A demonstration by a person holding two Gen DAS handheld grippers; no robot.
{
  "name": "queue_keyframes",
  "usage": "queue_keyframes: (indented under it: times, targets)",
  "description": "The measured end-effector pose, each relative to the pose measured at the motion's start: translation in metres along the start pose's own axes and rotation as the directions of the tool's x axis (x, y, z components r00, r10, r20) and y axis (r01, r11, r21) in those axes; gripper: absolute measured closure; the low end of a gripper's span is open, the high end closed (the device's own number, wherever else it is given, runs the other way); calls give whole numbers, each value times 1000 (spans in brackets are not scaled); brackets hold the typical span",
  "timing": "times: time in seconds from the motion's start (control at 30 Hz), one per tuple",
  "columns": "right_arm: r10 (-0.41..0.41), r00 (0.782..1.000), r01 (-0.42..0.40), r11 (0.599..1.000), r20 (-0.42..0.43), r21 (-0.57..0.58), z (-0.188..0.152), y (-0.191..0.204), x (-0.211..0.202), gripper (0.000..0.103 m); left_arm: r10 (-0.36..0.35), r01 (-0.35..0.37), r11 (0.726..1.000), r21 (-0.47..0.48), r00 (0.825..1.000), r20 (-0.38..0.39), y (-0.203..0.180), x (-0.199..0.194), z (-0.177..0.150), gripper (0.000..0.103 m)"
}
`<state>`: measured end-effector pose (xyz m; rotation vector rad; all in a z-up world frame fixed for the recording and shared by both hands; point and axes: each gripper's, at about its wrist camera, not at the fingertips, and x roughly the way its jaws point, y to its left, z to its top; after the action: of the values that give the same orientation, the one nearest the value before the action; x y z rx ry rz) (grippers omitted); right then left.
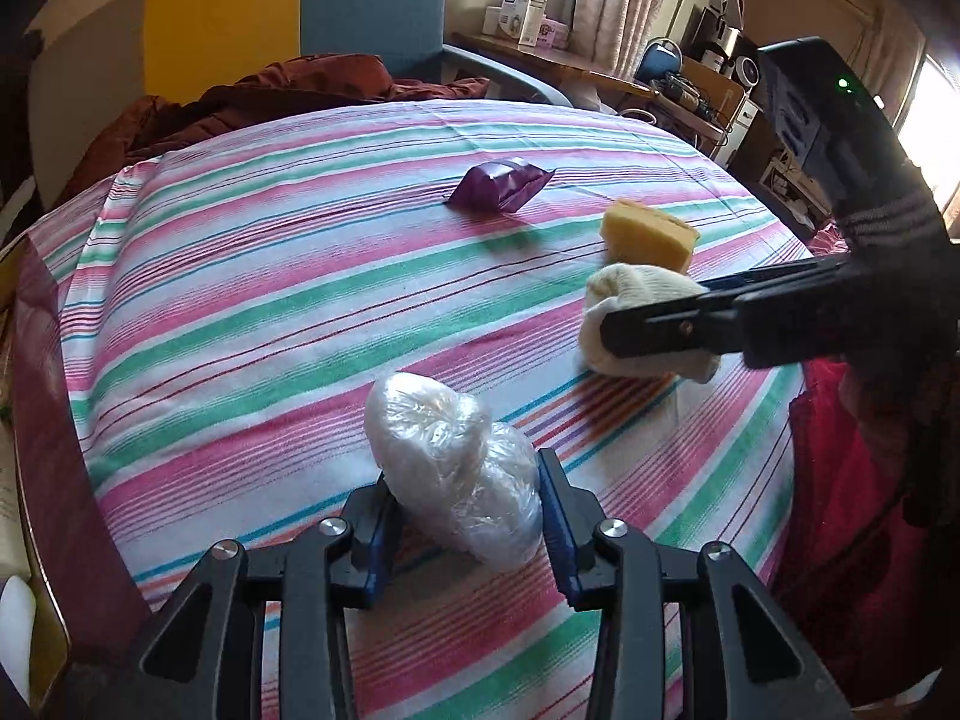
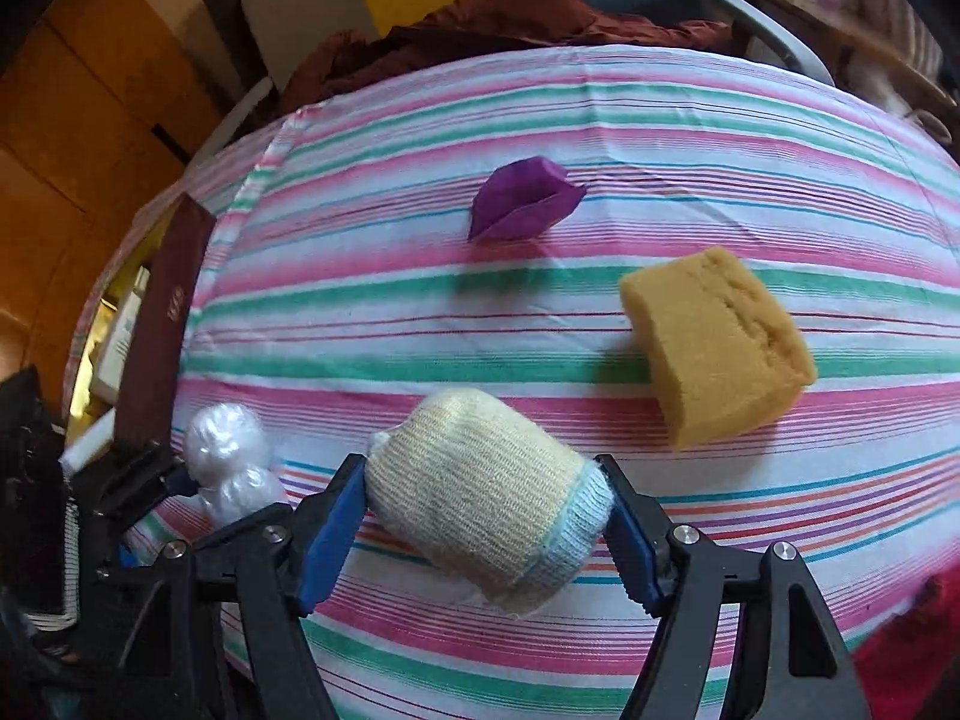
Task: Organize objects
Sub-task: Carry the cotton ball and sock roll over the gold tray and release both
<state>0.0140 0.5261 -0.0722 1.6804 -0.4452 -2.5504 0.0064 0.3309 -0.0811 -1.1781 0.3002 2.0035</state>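
Observation:
My left gripper [image 1: 468, 480] is shut on a lumpy bundle wrapped in clear plastic [image 1: 444, 450], held just over the striped tablecloth [image 1: 270, 300] near its front edge. To its right, my right gripper [image 2: 480, 474] is shut on a rolled cream knit sock with a pale blue cuff [image 2: 480, 492]; the blue pads press on both its ends. In the left wrist view the sock [image 1: 630, 294] sits between the black fingers [image 1: 660, 324]. A yellow sponge [image 2: 714, 342] lies just beyond the sock. A purple packet [image 2: 525, 204] lies farther back, mid-table. The plastic bundle [image 2: 228, 462] shows at the right wrist view's left.
A dark red book or box [image 2: 162, 324] stands along the table's left edge. Crumpled rust-brown fabric [image 1: 270, 96] lies at the far edge, before a blue and yellow chair back [image 1: 360, 6]. A red garment [image 1: 840, 510] hangs at the right edge. Cluttered shelves [image 1: 690, 90] stand beyond.

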Motion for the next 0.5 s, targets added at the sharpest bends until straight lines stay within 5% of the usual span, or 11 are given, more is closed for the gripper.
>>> queue_keyframes:
  times: [0.5]
  targets:
    - [-33, 999, 35, 999, 34, -42, -8, 16, -7, 29, 25, -26, 1000, 7, 990, 138, 9, -80, 1, 62]
